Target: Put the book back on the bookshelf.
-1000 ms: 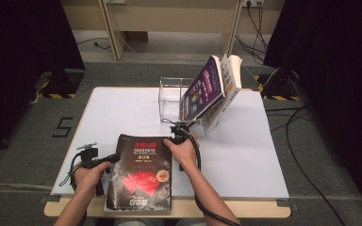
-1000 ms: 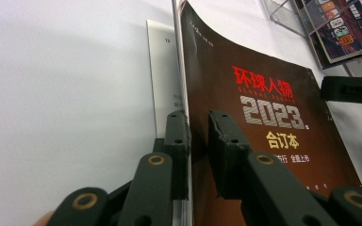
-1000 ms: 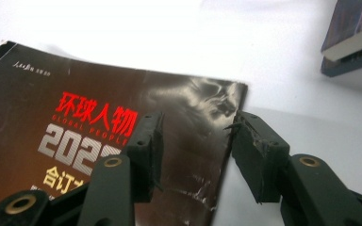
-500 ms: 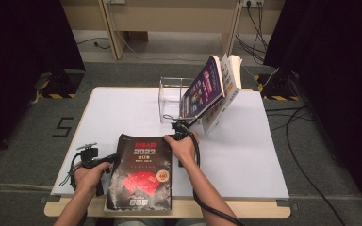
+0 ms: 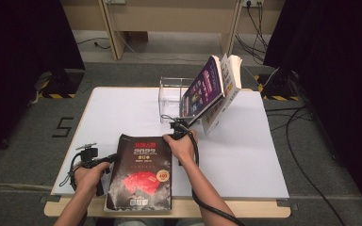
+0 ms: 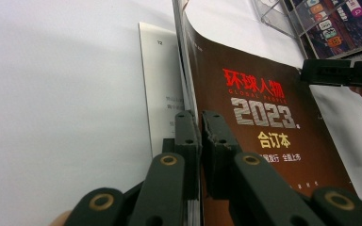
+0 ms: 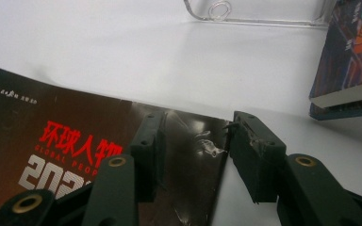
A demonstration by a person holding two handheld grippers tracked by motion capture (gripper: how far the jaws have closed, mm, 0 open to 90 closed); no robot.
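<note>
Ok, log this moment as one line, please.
left gripper: just closed on dark glossy magazine cover | right gripper: open astride its corner | clear acrylic stand: holds two books

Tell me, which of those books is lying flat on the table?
The dark book with the red picture, nearest the person. The purple book and the pale book behind it lean tilted at the clear stand.

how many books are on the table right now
3. A dark book lies at the near edge; a purple book and a pale book lean at the clear stand. More could be hidden behind.
</note>
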